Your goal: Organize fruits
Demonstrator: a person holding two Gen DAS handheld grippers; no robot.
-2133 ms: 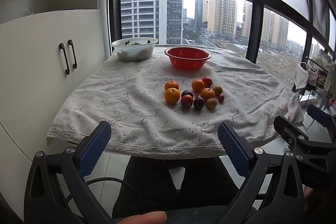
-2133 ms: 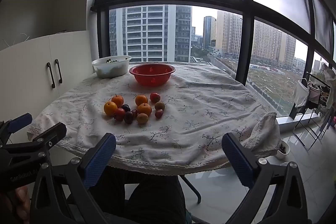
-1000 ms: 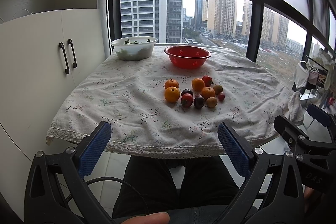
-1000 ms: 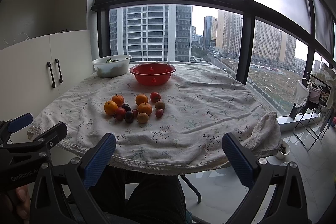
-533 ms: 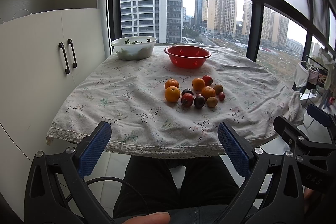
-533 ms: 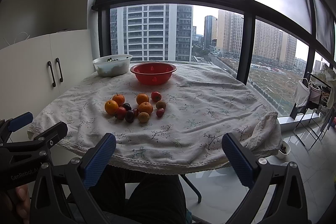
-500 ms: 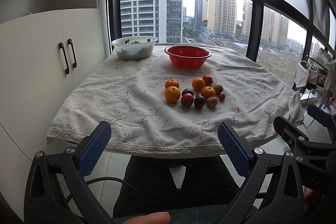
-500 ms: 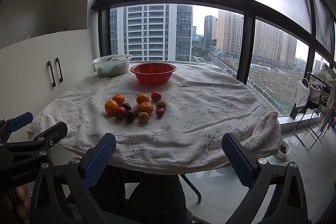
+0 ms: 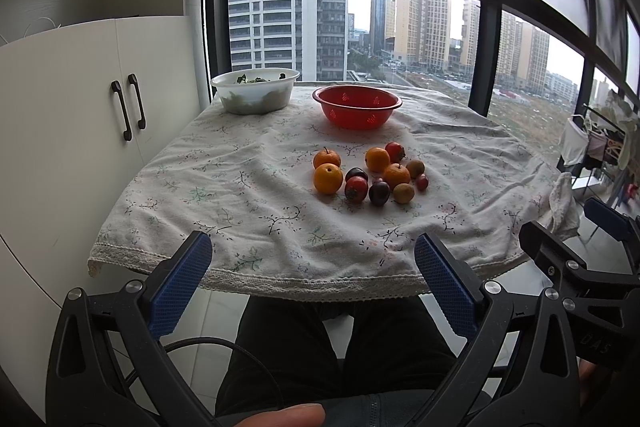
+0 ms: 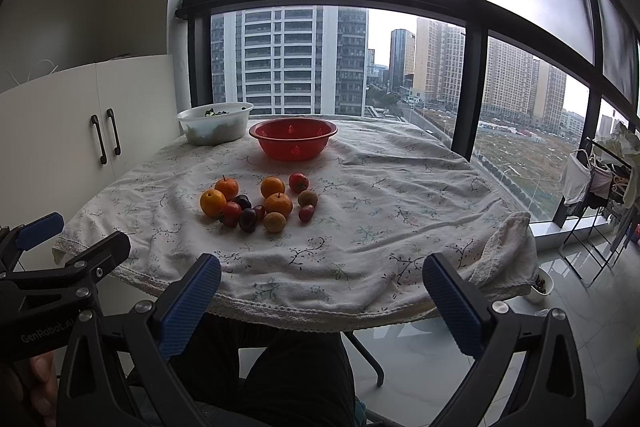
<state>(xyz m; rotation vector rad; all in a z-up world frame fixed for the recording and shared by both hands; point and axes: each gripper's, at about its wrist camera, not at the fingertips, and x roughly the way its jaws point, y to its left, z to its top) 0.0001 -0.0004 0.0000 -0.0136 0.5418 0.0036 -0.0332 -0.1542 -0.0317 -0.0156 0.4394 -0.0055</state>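
A cluster of fruit (image 9: 370, 175) (image 10: 258, 203) lies mid-table on a flowered cloth: several oranges, red tomatoes, dark plums and small brownish fruits. Behind it stands an empty red perforated bowl (image 9: 357, 105) (image 10: 293, 139). My left gripper (image 9: 312, 279) is open with nothing between its blue pads, held low before the table's near edge. My right gripper (image 10: 320, 291) is open and empty too, at the same edge, further right. Each gripper shows at the side of the other's view.
A white bowl (image 9: 256, 91) (image 10: 216, 122) with greens stands at the back left. A white cabinet (image 9: 100, 115) stands close on the left. The person's dark-trousered legs (image 9: 340, 343) sit under the table. A drying rack (image 10: 600, 187) stands to the right, a large window behind.
Both views have shifted only slightly; the fruit, the bowls and both open grippers stay as they were.
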